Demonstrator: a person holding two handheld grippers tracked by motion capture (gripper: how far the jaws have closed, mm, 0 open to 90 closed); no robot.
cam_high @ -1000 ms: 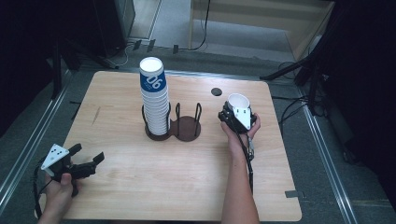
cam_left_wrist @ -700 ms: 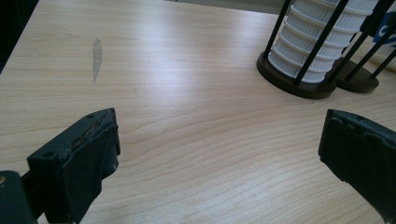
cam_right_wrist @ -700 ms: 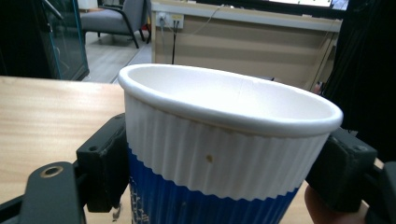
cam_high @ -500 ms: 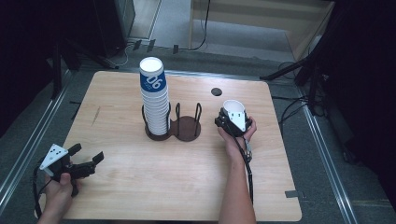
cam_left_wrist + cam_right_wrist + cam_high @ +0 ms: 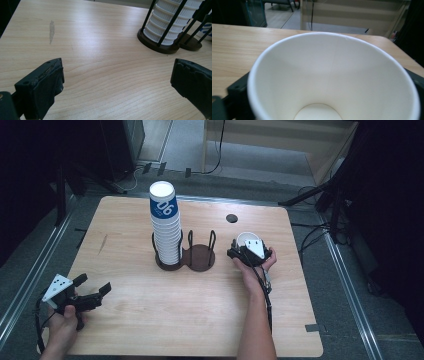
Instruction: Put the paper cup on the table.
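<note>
Wooden table (image 5: 150, 320) on grey floor | white paper cup (image 5: 332, 82), plain inside, upright between right gripper (image 5: 248, 251) jaws, just right of black holder (image 5: 200, 257) | jaws have just been opening, grip cannot be told | left gripper (image 5: 90, 292) spread wide, nothing held | blue-printed cup stack (image 5: 166, 227) seated in holder's left ring.

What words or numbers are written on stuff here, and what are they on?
"06" in white on the blue band of the top cup of the cup stack, seen in the high view.
The single cup between the right claw's jaws shows a plain white inside, no writing.
Nothing else readable.
</note>
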